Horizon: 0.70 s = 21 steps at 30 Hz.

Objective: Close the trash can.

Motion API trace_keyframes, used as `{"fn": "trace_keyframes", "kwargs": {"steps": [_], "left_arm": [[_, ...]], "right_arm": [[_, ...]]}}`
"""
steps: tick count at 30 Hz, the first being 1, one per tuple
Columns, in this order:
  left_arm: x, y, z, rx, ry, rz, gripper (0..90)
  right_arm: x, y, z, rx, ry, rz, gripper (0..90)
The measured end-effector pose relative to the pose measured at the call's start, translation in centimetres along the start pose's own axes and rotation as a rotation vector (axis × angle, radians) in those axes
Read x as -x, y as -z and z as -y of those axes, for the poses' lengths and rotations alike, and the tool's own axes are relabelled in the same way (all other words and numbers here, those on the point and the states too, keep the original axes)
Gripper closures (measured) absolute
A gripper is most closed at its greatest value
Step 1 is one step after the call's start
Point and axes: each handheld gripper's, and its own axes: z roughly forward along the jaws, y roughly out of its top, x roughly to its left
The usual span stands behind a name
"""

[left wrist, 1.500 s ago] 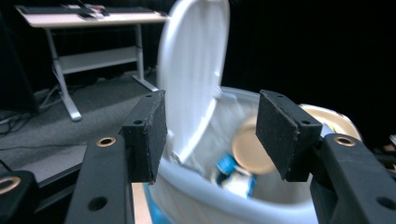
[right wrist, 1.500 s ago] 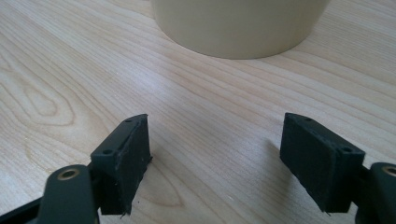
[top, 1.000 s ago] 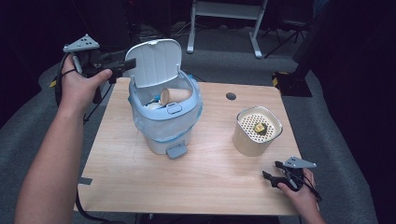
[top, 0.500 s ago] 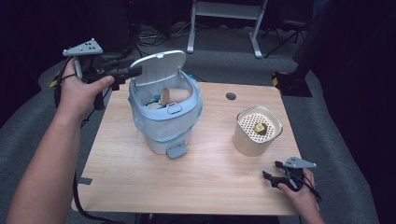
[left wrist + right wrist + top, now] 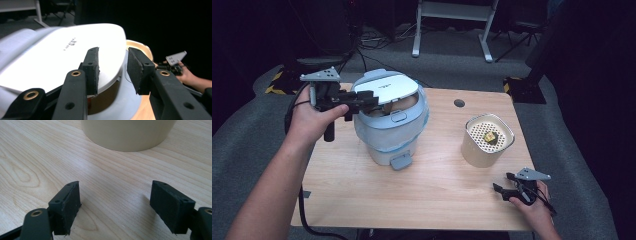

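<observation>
While the white lid [image 5: 386, 89] hangs part-way down over the pale blue cooker [image 5: 391, 127], a gap shows on its 3 o'clock side, where a tan inner pot [image 5: 404, 103] can be seen under the raised edge. The lid tilts, low toward 9 o'clock and high toward 3 o'clock, its long axis running roughly 9 to 3 across the table [image 5: 437, 185]. The left gripper [image 5: 112, 68] reaches in from 9 o'clock, its jaws parted with the lid's rim lying between them; whether the pads actually press the rim I cannot tell. This hand is much the nearer, so finishing the closing would likely fall to it, pushing down. The cooker stands left of the table's centre. At 3 o'clock from it sits a cream canister [image 5: 488, 141]. The right gripper [image 5: 503, 190] rests at 5 o'clock on the table, jaws wide apart and empty, pointing toward the canister.
</observation>
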Motion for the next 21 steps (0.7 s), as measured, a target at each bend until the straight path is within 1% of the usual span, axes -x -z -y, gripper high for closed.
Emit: {"fn": "trace_keyframes", "kwargs": {"steps": [4,7,9,11,13,14,15,18,20,21], "left_arm": [[0.5,-0.9,0.2,-0.028,0.015,-0.007,66.5],[0.7,-1.7,0.3,-0.043,0.016,-0.026,69.8],[0.8,-2.3,0.3,-0.053,0.007,-0.040,71.8],[0.8,-2.8,0.3,-0.070,-0.013,-0.053,76.1],[0.8,-3.3,0.3,-0.083,-0.042,-0.070,80.7],[0.9,-3.5,0.3,-0.084,-0.053,-0.076,82.4],[0.9,-3.7,0.3,-0.084,-0.058,-0.077,84.3],[1.1,-3.9,0.1,-0.097,-0.082,-0.097,89.4],[1.3,-4.2,0.0,-0.101,-0.108,-0.102,89.8],[1.4,-4.4,0.0,-0.102,-0.113,-0.101,89.9]], "right_arm": [[0.0,0.0,0.0,0.000,0.001,0.000,24.5],[0.0,0.0,0.0,0.000,0.000,0.000,24.4],[0.0,0.0,0.0,0.000,0.000,0.000,24.5],[0.0,0.0,0.0,0.000,0.000,0.000,24.5],[0.0,0.0,0.0,0.000,0.001,0.000,24.5],[0.0,0.0,0.0,0.000,0.000,0.000,24.4],[0.0,0.0,0.0,0.000,0.001,0.000,24.5],[0.0,0.0,0.0,0.000,0.000,0.000,24.5],[0.0,0.0,0.0,0.000,0.001,0.000,24.5],[0.0,0.0,0.0,0.000,0.001,0.000,24.5]]}}
